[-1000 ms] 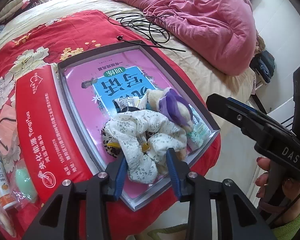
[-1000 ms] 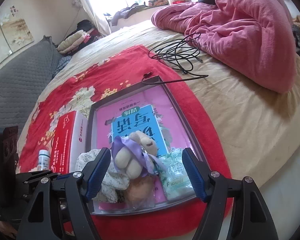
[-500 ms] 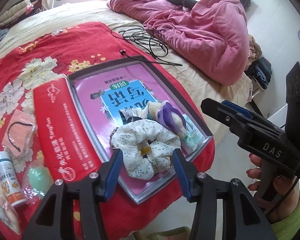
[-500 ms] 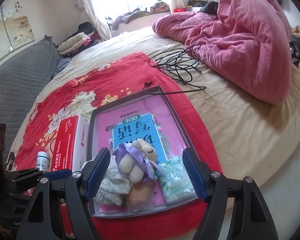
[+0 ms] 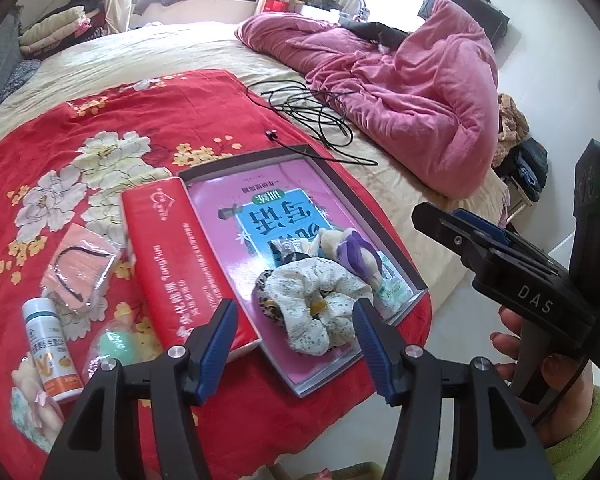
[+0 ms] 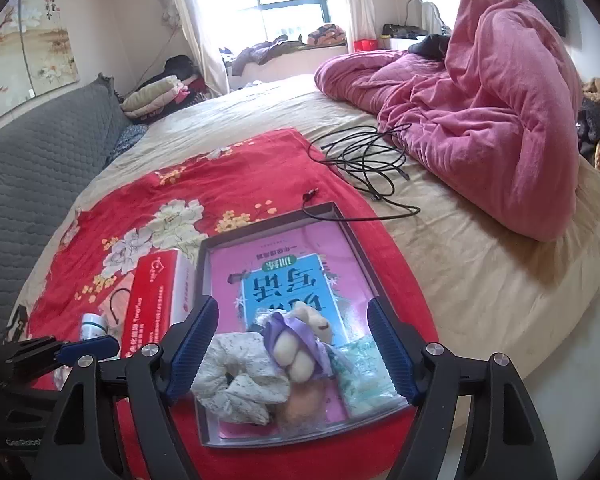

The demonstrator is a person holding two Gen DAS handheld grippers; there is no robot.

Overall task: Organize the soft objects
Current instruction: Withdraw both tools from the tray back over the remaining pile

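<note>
A shallow grey box (image 5: 414,276) (image 6: 332,210) with a pink book in it lies on the red floral cloth (image 5: 100,120). In its near corner lie a white floral scrunchie (image 5: 320,304) (image 6: 240,376), a small plush toy with a purple ribbon (image 5: 356,256) (image 6: 300,340), a leopard-print piece and a green-white packet (image 6: 364,372). My left gripper (image 5: 292,340) is open and empty, pulled back just short of the scrunchie. My right gripper (image 6: 292,344) is open and empty, above the plush toy. It also shows in the left wrist view (image 5: 480,240).
A red carton (image 5: 180,264) lies left of the box. Left of it lie a pink pouch (image 5: 80,268), a white bottle (image 5: 50,348), a mint-green sponge (image 5: 116,344) and a pale soft item (image 5: 32,408). A black cable (image 5: 312,112) and a pink quilt (image 5: 400,88) lie behind.
My left gripper has opened, let go of the scrunchie in the box and drawn back and up. My right gripper has also drawn back a little.
</note>
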